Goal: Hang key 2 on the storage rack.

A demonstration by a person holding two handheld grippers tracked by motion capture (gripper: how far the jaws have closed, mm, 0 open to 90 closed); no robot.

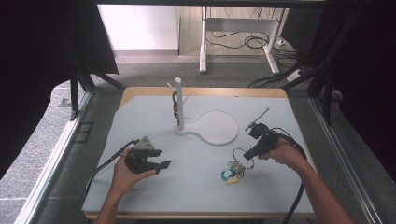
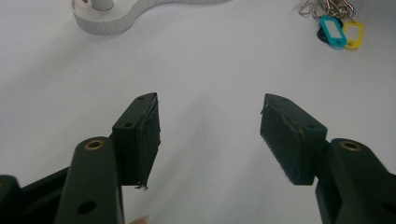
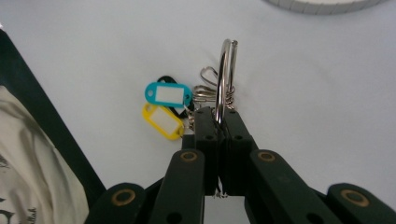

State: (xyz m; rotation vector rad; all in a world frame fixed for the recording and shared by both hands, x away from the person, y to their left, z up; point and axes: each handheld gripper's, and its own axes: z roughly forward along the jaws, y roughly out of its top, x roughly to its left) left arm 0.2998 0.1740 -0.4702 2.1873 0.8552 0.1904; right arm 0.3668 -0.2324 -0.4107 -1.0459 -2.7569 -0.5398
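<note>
A bunch of keys with a teal tag (image 3: 168, 94) and a yellow tag (image 3: 162, 121) lies on the white mat (image 1: 196, 186), at the front right. Its large metal ring (image 3: 225, 74) stands upright, pinched between the jaws of my right gripper (image 3: 218, 114), which is shut on it. In the high view that right gripper (image 1: 247, 153) sits just right of the tags (image 1: 229, 176). My left gripper (image 1: 159, 165) hovers at the front left, open and holding nothing. From the left gripper (image 2: 210, 102), the tags (image 2: 334, 30) show far off at the upper right.
A white stand (image 1: 178, 105) with an upright peg and side hooks rises mid-table on a round white base (image 1: 217, 127). Something dark hangs on the peg. Black curtains flank the table. Desk legs and cables lie on the floor beyond.
</note>
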